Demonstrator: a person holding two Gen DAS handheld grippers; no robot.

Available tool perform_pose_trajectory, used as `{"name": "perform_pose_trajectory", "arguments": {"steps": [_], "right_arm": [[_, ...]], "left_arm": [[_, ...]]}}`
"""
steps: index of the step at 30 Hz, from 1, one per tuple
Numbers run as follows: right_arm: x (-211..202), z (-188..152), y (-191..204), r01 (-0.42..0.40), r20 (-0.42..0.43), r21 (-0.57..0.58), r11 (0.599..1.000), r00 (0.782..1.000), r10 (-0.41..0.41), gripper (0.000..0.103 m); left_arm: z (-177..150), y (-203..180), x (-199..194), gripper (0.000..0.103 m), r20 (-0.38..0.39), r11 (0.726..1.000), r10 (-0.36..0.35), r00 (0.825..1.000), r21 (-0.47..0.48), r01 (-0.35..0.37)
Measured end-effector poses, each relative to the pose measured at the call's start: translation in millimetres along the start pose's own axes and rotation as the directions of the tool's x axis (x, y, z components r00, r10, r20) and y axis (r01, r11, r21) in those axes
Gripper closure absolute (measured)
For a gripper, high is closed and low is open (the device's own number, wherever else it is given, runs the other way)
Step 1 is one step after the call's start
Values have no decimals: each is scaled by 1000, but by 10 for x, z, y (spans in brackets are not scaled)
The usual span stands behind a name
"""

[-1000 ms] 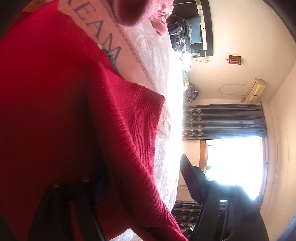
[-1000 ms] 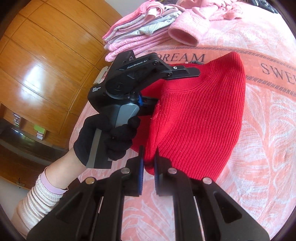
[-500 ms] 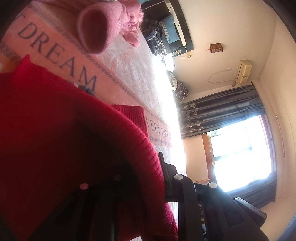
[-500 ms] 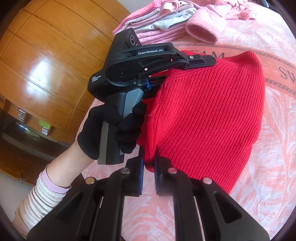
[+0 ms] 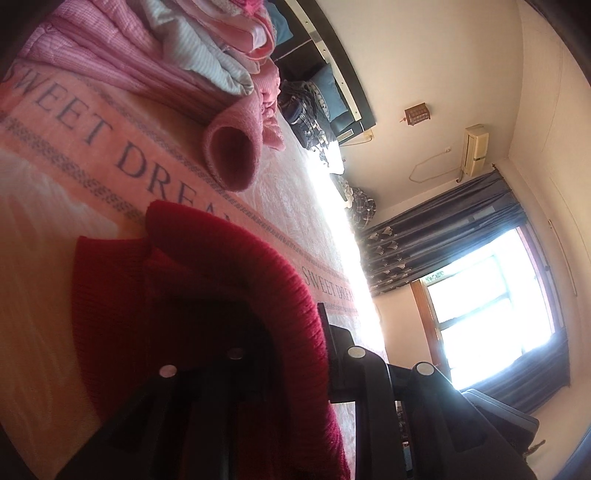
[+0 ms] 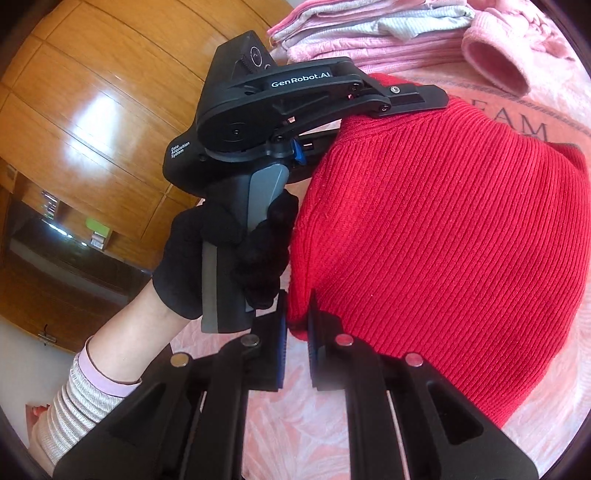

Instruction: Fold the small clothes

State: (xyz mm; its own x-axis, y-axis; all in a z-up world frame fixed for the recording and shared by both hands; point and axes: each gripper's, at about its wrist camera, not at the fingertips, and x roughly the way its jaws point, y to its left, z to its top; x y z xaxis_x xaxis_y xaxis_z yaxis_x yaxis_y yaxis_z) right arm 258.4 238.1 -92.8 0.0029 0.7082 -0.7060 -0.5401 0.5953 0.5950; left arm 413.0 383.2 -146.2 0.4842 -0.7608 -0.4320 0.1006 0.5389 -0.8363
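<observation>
Garment in hand: a red ribbed knit sweater [image 6: 443,229], lifted off the pink "SWEET DREAM" blanket [image 5: 74,155] along its near edge, its far side lying on or close over the blanket, its body bulging into a rounded hump between the two grippers
Right gripper [image 6: 295,332]: blue-padded fingers pressed close on the lower corner of the sweater's near edge, pinching a small fold of knit
Left gripper [image 6: 369,110]: seen from the right wrist view, held by a black-gloved hand [image 6: 229,251]; its upper finger runs over the top corner of the same edge and a lower finger goes under it, so it looks clamped on the cloth
Left wrist view: the red knit drapes in an arc across the finger tips, hiding the pads, so the grip itself cannot be confirmed from here
Done so far: a stack of folded pink and grey clothes [image 6: 369,33] sits at the far side of the blanket, which suggests earlier pieces are finished; judging by the doubled layers under the hump, the sweater is probably partway through a fold
Left to do: carry the held edge across, lay it flat, smooth the hump, likely one more fold, then move it to the stack
Still loose: a pink knit piece with an open cuff [image 5: 232,155] lies crumpled beside the stack and seems unfolded
Risk: the thick knit could slip from the small pinch on the right, or land skewed if the two corners travel unevenly
</observation>
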Motion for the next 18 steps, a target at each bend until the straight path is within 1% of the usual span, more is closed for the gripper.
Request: {"name": "perform_pose_trajectory", "arguments": {"steps": [2, 4, 6, 8, 10, 11, 13, 14, 15, 16, 17, 18], "right_arm": [[144, 6, 7, 30, -24, -8, 1000, 999, -30, 95], [271, -6, -13, 76, -50, -15, 997, 996, -77, 95], [395, -28, -77, 107, -79, -6, 994, 991, -107, 95], [496, -50, -136, 107, -99, 5, 994, 989, -106, 94], [576, -76, -195, 103, -122, 15, 995, 987, -100, 89], [597, -92, -229, 92, -131, 27, 995, 988, -87, 84], [570, -131, -283, 59, -130, 46, 997, 990, -53, 82], [529, -140, -307, 55, -128, 49, 997, 991, -49, 81], [465, -150, -333, 58, -122, 48, 997, 991, -52, 80], [386, -179, -352, 68, -111, 48, 997, 992, -62, 75], [287, -202, -388, 81, -97, 50, 995, 992, -76, 71], [179, -218, -436, 100, -82, 56, 993, 992, -95, 70]], "left_arm": [[-11, 212, -95, 84, 0, 1000, 4, 1000, -16, -4], [-51, 375, -70, 84, -8, 999, 20, 1000, -33, -20], [-83, 515, -3, 84, -27, 997, 52, 998, -48, -53], [-151, 618, 36, 84, -41, 995, 85, 996, -52, -87], [-169, 651, 22, 82, -35, 995, 79, 996, -60, -81], [-166, 648, 8, 81, -38, 994, 81, 996, -64, -83], [-149, 625, -21, 78, -41, 993, 98, 994, -59, -100], [-146, 607, -43, 73, -35, 993, 104, 994, -56, -106], [-135, 589, -54, 71, -26, 993, 104, 994, -57, -105], [-133, 573, -70, 67, -18, 993, 105, 994, -61, -106], [-130, 555, -74, 65, -13, 992, 109, 994, -62, -110], [-121, 545, -71, 65, -10, 991, 118, 993, -60, -119]]}}
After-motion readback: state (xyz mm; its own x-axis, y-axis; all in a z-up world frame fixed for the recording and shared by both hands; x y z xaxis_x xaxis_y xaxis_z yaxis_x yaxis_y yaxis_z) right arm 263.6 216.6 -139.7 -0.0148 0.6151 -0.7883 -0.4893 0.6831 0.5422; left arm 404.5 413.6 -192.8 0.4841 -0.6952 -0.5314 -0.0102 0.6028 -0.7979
